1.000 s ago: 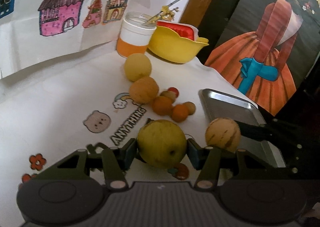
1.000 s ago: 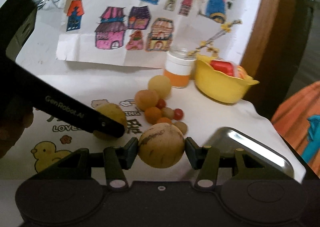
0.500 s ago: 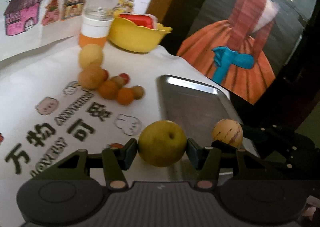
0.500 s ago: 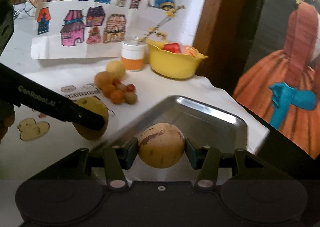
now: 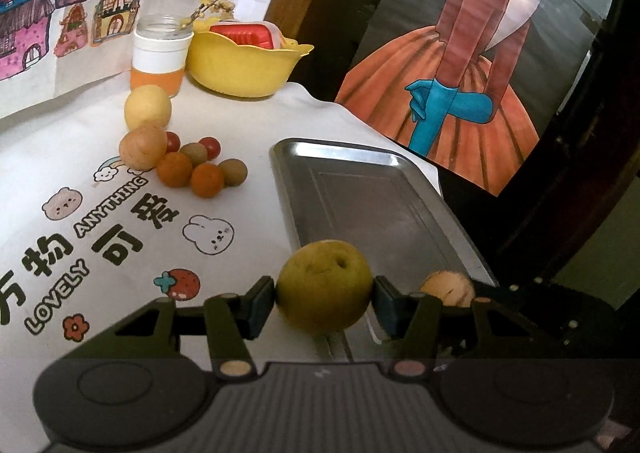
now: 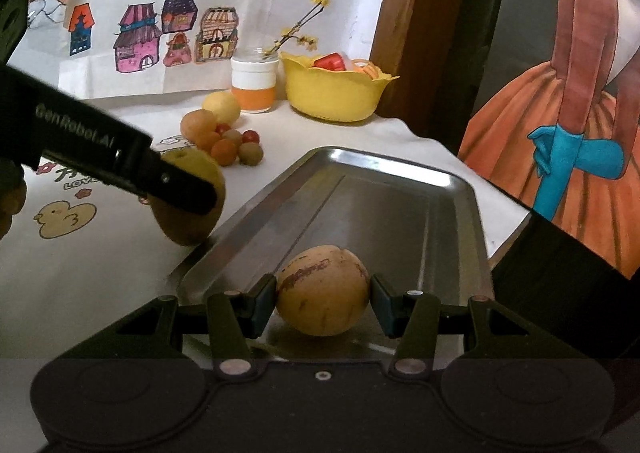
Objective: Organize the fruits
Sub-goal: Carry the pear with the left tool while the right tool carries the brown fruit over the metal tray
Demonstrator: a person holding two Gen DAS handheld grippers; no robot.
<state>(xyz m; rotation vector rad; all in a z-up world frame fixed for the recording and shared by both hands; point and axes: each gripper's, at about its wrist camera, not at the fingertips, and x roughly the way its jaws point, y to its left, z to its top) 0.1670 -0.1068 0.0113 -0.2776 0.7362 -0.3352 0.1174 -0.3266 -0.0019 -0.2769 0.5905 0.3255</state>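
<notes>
White printed cloth covers your worktop (image 5: 248, 237), cartoon animals and block lettering across the left of the left wrist view. Right of centre lies the steel tray (image 5: 360, 189), a shallow rectangle with rounded corners and a dull brushed floor. At upper centre stand a glossy yellow bowl (image 5: 240, 61) with a wavy rim and a glass jar (image 5: 160, 53) banded white and orange. Below them, at left of centre, the loose fruits (image 5: 180, 161) sit bunched: two matte yellow-tan rounds and several small orange, red and olive ones.

Your left tool (image 5: 325, 293) is clamped part-way closed on a dimpled green-yellow pear (image 5: 324, 287), low in the frame over the tray's near left rim. Your right tool (image 6: 322, 291) is likewise pinched on a smooth tan melon (image 6: 322, 289) with brown streaks, low over the tray floor in the right wrist view.

A second ago both fruits hung over the cloth, left of the tray; half a second ago the melon had reached the tray and the pear was nearing its rim. Both grips are unchanged.
</notes>
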